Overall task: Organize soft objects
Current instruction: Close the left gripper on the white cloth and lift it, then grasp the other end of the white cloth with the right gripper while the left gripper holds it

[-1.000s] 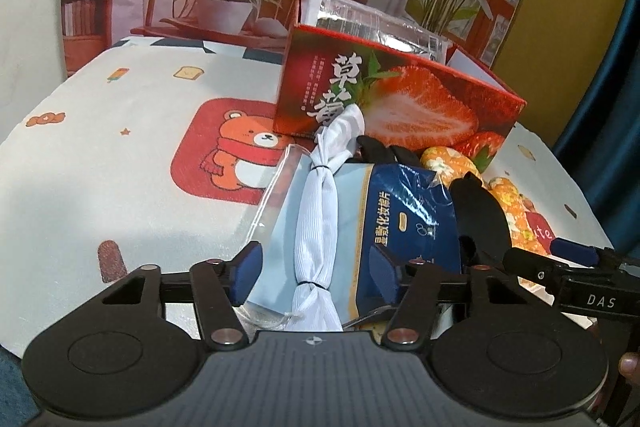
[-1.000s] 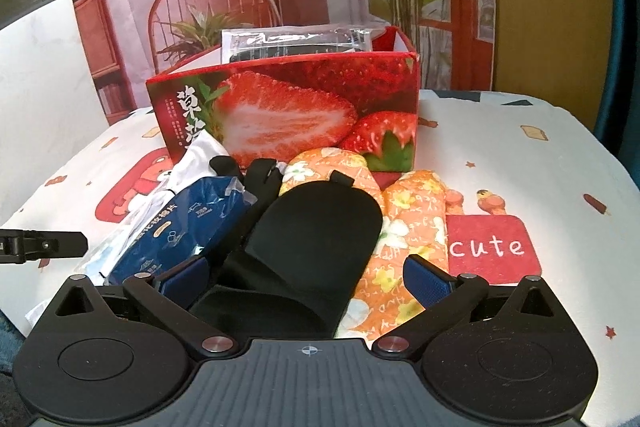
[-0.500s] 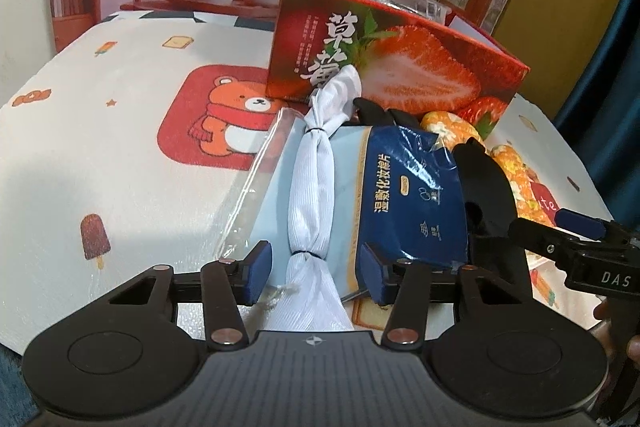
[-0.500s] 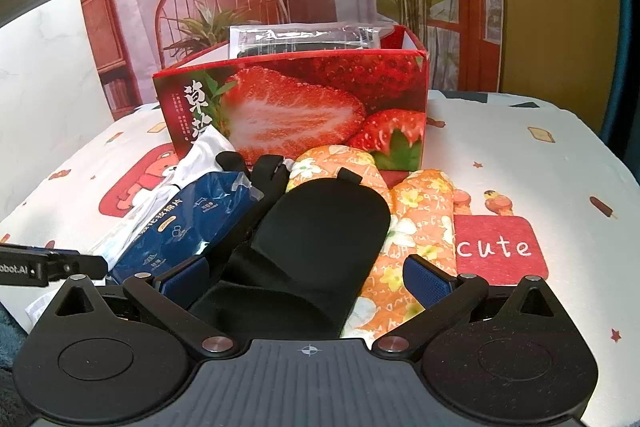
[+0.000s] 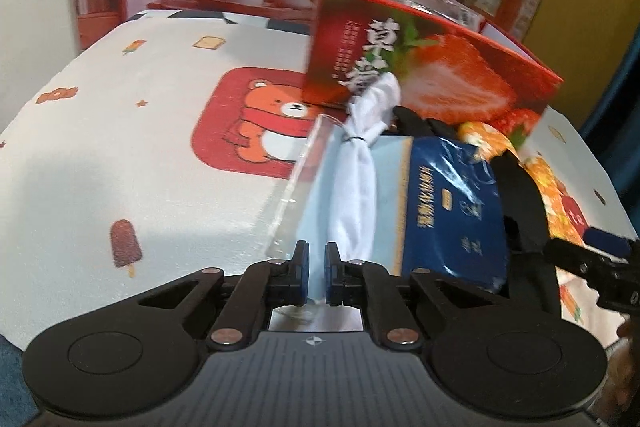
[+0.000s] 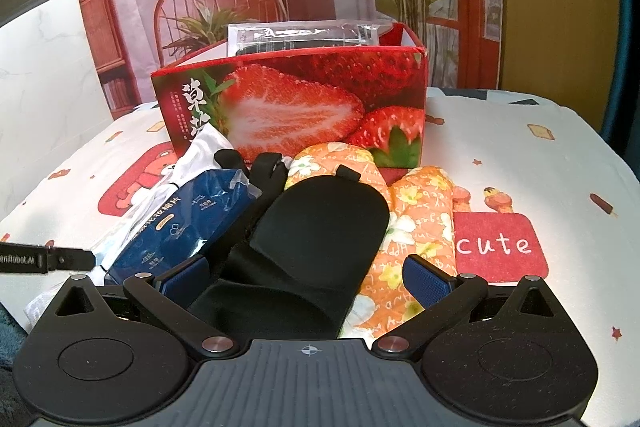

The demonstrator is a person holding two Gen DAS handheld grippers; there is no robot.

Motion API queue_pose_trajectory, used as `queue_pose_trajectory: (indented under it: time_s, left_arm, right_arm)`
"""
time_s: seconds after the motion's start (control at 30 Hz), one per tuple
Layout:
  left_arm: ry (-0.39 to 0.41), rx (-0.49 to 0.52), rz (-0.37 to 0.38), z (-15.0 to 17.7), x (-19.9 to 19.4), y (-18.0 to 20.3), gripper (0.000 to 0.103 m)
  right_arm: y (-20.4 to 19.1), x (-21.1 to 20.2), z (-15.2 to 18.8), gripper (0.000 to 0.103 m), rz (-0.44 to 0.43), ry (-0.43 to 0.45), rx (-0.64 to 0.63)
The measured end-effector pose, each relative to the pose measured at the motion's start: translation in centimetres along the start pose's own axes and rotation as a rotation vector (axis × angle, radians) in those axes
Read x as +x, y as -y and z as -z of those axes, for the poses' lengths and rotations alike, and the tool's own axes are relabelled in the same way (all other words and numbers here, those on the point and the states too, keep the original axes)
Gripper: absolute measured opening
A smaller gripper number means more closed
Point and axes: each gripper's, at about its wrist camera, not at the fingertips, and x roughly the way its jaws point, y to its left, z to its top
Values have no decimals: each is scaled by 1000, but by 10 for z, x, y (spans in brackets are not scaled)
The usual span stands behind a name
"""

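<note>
Left claw has closed on the clear packet's edge

Left view: low over the table's near-left edge, facing down and forward, close to the packet just past its fingers.
Right view: low, facing the box; black pad between its fingers.
Shared: box, packet, black pad, orange mitts.
</note>
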Motion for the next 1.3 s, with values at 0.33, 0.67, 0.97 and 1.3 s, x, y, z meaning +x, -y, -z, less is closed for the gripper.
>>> queue_pose_trajectory:
  time_s: [0.33,0.67,0.97,1.3]
  left_arm:
    - [-56,-18,111,2,-7,8,44]
    - [-159,35,60,16,3,9,42]
    - [-139,65,1,-6,5,-14,18]
    - [-94,97,-102,-34,18,-59,27]
  right_arm:
    - [0,3,0,102,0,-9,-1]
    - [0,2,0,102,0,-4,2]
    - [-1,2,-10,97,-16,9,-19]
    - [-32,28,-67,78,-134,48,-136]
